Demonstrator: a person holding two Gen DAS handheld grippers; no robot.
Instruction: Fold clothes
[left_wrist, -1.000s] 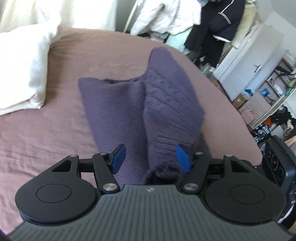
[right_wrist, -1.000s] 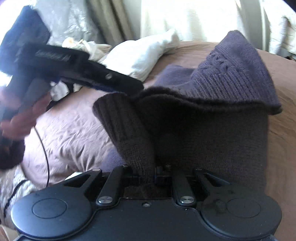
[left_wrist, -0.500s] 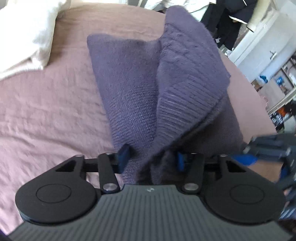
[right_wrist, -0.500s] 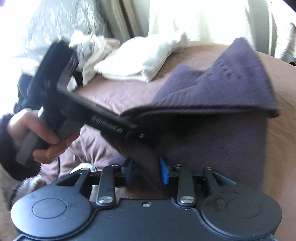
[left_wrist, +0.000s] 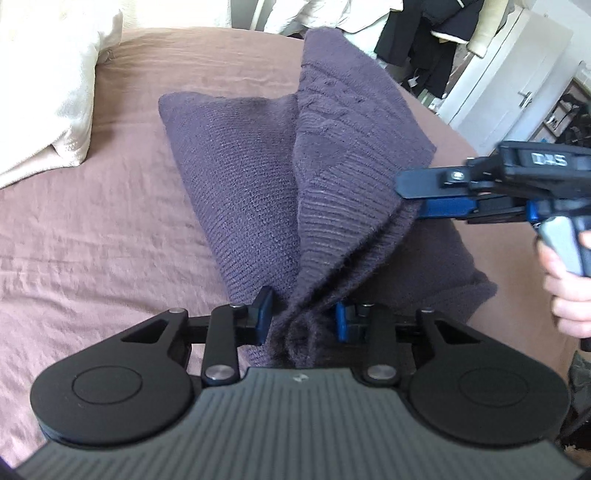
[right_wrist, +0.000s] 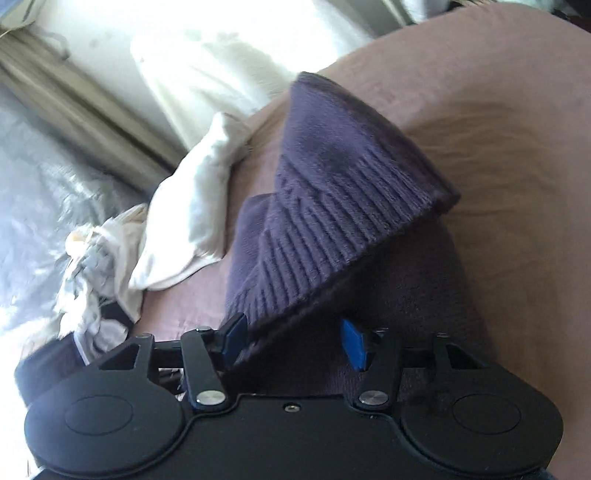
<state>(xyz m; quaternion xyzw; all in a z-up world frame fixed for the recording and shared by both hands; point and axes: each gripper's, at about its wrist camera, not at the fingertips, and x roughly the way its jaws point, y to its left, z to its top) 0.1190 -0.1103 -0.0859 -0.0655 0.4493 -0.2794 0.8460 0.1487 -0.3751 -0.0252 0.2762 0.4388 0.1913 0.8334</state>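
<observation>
The purple knitted sweater (left_wrist: 258, 192) lies on the brown bed (left_wrist: 92, 240), centre of the left wrist view, with a ribbed flap raised and doubled over the flat body.

Step in hand: a handover of the raised flap during a fold.

- Left claw (left_wrist: 301, 314), bottom centre of its view: the jaws have just been closing, and a bunched edge of the sweater sits between the blue pads (left_wrist: 264, 308). The fabric fills the gap and touches both pads, so this claw grips the sweater.
- Right claw (right_wrist: 293, 339), bottom centre of its view: the jaws have just been opening. The ribbed hem crosses between them and lies against the left pad; the right pad stands clear. This claw is open and holds nothing. In the left wrist view it appears at the right edge, level with the flap's hem.
- A white pillow (left_wrist: 48, 96) lies in the upper left of the left wrist view, apart from the sweater.

Next move, as a judgement: the right claw needs a fresh hold on a free corner or hem while the left claw keeps its grip, so that the flap can be laid flat over the body without sagging or twisting.
</observation>
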